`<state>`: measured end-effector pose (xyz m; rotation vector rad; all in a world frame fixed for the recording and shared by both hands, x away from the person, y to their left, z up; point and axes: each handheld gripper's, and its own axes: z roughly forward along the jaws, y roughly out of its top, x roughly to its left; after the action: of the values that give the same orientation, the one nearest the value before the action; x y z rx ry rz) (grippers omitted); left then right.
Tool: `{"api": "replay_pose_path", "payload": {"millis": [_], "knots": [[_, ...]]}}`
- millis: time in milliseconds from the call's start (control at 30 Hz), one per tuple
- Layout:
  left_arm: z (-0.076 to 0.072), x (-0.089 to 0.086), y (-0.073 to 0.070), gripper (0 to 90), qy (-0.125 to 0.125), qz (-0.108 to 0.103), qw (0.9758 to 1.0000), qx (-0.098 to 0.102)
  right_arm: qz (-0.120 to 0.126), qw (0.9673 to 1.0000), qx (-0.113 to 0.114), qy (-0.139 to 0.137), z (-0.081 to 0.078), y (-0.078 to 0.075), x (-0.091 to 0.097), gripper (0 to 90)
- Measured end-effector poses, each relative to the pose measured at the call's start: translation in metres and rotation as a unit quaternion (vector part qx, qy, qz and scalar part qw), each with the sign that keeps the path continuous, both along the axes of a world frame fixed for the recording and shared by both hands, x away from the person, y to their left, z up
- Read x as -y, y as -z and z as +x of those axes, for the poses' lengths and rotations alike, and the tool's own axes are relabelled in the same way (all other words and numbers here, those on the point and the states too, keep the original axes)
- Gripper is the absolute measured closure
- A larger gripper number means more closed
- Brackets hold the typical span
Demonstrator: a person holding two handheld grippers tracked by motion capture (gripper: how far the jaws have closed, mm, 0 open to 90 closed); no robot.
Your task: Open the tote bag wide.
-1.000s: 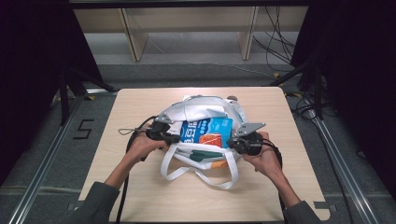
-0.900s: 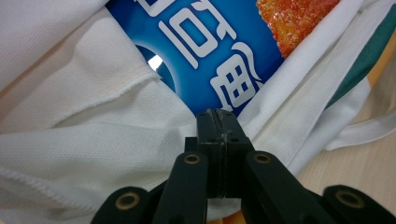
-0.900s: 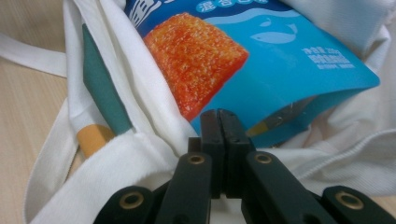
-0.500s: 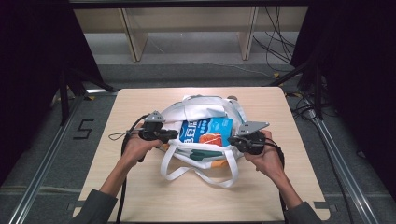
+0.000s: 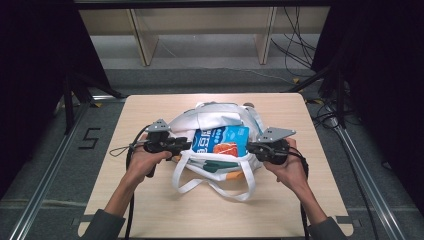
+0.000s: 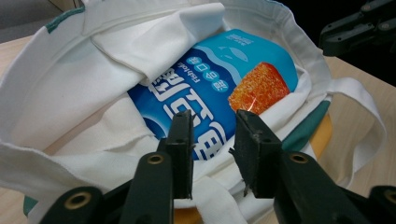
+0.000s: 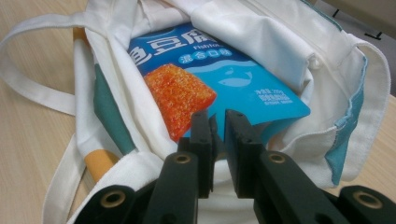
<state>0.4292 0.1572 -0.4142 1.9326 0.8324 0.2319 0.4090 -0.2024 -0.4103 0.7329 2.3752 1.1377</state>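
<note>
Left tongs (image 5: 186, 145) now parted after nudging closer to the tote bag (image 5: 200, 119) rim; right tongs (image 5: 251, 147) nearly closed beside blue snack packet (image 5: 221, 140), ready to pull the mouth wider

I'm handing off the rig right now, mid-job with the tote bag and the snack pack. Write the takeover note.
Left gripper: jaws parted, at the near-left rim of the white tote bag, holding nothing that I can see.
Right gripper: jaws close together with a narrow gap, at the bag's right rim; whether they pinch any cloth is hard to tell.
Blue snack pack: lies in the bag's open mouth, label up, most of it showing.
Bag lies on its side on the table, handles spread toward the person.
Done: pack is partly in the bag.
Left, as I judge it: seat the pack or take it out, then release the rim.
</note>
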Motion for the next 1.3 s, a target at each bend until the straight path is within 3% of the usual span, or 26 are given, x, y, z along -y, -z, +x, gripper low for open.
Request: {"api": "replay_pose_path", "payload": {"millis": [300,1000,1133,1300], "knots": [[-0.007,-0.003,-0.002,57.2,-0.001,-0.003,1.0,0.004,0.02,0.9997,0.003,0.013,-0.005,-0.004,0.006,76.1],[-0.022,-0.01,-0.004,45.9,-0.005,-0.011,0.9999,0.006,0.027,0.9995,0.008,0.012,-0.011,-0.006,0.011,71.2],[-0.024,-0.01,-0.005,46.1,0.011,-0.01,0.9999,0.003,0.025,0.9996,0.006,0.012,-0.012,-0.007,0.014,69.2],[-0.032,-0.009,-0.007,44.6,0.014,-0.006,0.9999,0.008,0.027,0.9996,0.001,0.012,-0.014,-0.007,0.017,66.9]]}}
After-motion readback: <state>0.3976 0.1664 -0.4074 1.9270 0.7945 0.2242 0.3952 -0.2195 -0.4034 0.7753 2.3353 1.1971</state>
